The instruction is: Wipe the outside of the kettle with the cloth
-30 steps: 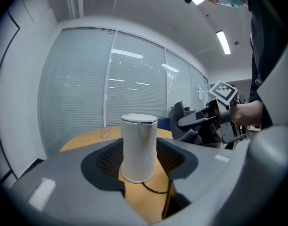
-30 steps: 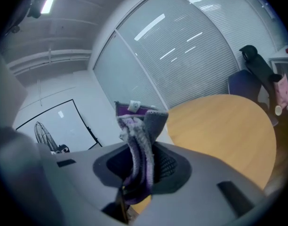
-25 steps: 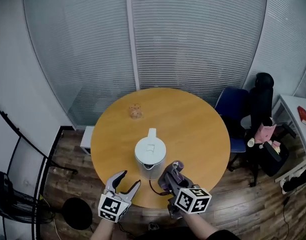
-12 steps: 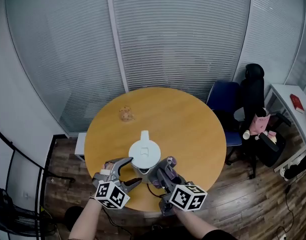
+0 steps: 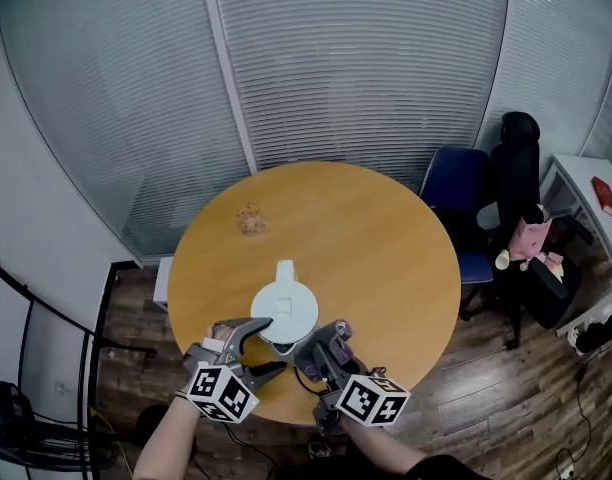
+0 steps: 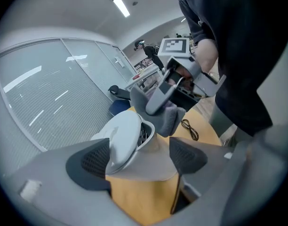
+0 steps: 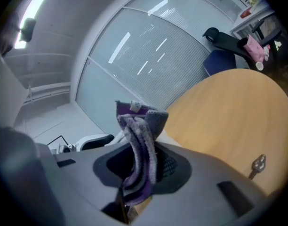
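Left gripper [image 5: 276, 344] jaws, just opened, are spread about the kettle [image 5: 284, 313] at the tabletop's [image 5: 376, 238] near edge. Cloth [image 7: 141, 140] is clamped by right gripper [image 7: 139, 166].

Log, my own rig | my left gripper [image 5: 274, 345]: grey moulded shell, two curved jaws, black dimpled pads [image 6: 94, 161] | my right gripper [image 5: 321, 343]: same grey shell, black pads | left cube [image 5: 221, 393], right cube [image 5: 373, 400]: white faces, black square markers | I wear a dark top [image 6: 238, 55], dark sleeve [image 5: 426, 465] on my right arm
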The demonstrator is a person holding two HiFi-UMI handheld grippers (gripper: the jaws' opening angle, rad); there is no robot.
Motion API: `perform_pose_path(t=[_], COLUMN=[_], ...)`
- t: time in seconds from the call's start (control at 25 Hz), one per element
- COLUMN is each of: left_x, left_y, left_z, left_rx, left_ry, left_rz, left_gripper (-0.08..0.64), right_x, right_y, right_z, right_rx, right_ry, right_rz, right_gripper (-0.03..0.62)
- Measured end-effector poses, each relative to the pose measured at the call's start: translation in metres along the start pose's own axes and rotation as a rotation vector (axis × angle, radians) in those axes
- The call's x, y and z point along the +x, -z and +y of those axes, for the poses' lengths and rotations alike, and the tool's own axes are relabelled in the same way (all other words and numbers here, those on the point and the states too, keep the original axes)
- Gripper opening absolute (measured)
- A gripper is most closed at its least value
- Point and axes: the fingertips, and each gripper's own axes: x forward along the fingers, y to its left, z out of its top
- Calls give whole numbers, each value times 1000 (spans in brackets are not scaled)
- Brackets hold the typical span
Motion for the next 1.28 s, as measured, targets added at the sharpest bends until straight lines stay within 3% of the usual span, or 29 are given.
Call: perform_pose_path(t=[0.2, 0.36, 0.6, 0.76, 0.96, 1.16, 1.28], left_x=[0, 2, 2, 4, 5, 6, 6], left_y=[-2, -4, -5, -5, -6, -3, -3], left_z=[-1, -1, -1, -1, 1, -1, -1], left_rx=[-27, -47, -77, -76, -102, -110, -129], left_ry=[1, 3, -2, -6, -14, -30, -39], left_rz=[3, 16, 33, 51, 59, 53, 40], left_gripper=[387, 391, 394, 394, 394, 394, 394], right_x=[12, 23, 36, 41, 30, 17, 11], right_y=[26, 64, 101, 103, 68, -7, -40], right_z=[-44, -92, -138, -148, -127, -56, -23], right_rx=[53, 123, 120, 118, 12, -140, -181], right_ry=[69, 178, 289, 300, 233, 1, -125], right_rz=[48, 139, 254, 303, 321, 267, 265], right_gripper=[97, 97, 97, 97, 97, 97, 97])
